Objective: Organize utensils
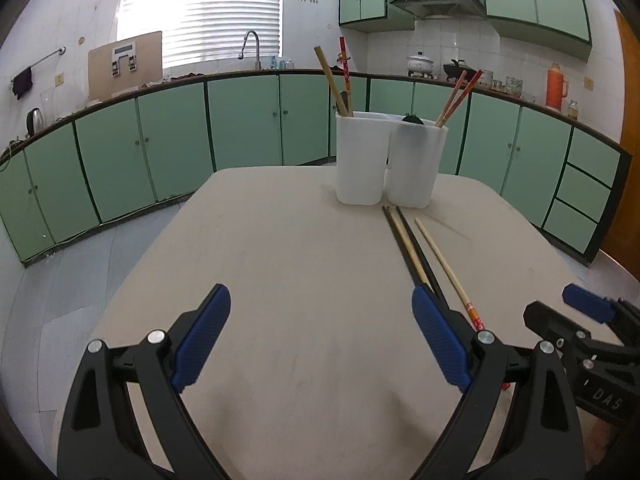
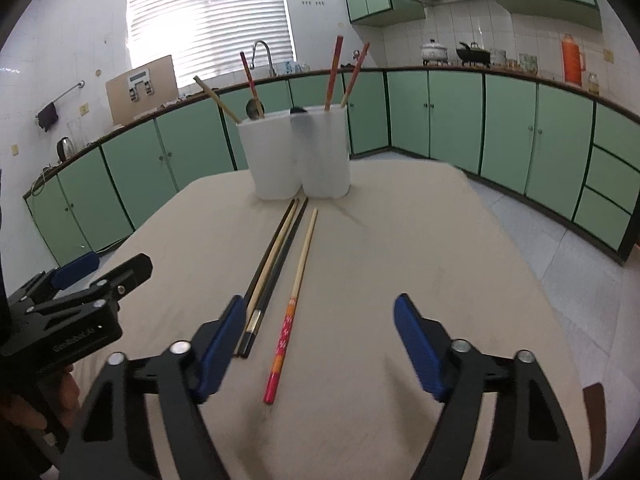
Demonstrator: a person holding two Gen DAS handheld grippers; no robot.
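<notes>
A white two-compartment holder [image 1: 390, 160] [image 2: 298, 156] stands at the far side of the beige table [image 2: 400, 260], with chopsticks and spoons upright in it. In front of it lie a black pair with a pale chopstick [image 1: 408, 248] [image 2: 272, 264], and one bamboo chopstick with a red and orange end [image 1: 444, 268] [image 2: 296, 288]. My right gripper [image 2: 319, 303] is open low over the table; the red-ended chopstick lies between its fingers, untouched, and the black pair lies by its left finger. My left gripper [image 1: 320, 294] is open over bare table, left of the chopsticks.
Each gripper shows in the other's view: the right gripper [image 1: 560, 308] at the right edge, the left gripper [image 2: 106, 268] at the left, with a hand [image 2: 68, 392] on it. Green cabinets [image 1: 240, 120] and tiled floor [image 1: 80, 260] surround the table.
</notes>
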